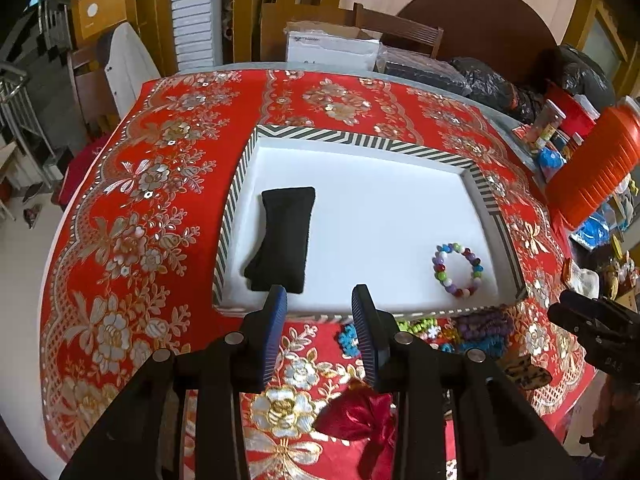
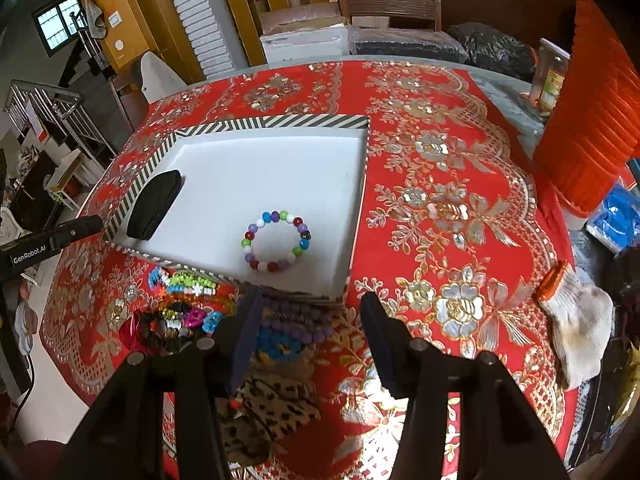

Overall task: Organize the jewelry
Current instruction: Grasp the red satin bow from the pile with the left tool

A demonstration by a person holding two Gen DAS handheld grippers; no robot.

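Two hand-held grippers hang over the bench (image 1: 120, 208), its red cloth stitched with glossy gold and silver flowers. The left hand-held gripper (image 1: 319, 300) and right hand-held gripper (image 2: 310, 312) both gape with nothing between the ribbed pads. In the striped-rim tray (image 1: 360, 138) (white foam floor) a round multicoloured bead bracelet (image 2: 276, 240) lies centre frame, a soft black pouch (image 1: 280, 236) far left. A heap of bracelets (image 2: 188, 312) below the tray is partly hidden behind the fingers, hard to tell apart.

Bright, even indoor light; the white tray floor (image 1: 372, 216) glares, gold tablecloth threads (image 2: 452, 208) glint, fisheye bends and darkens the edges.
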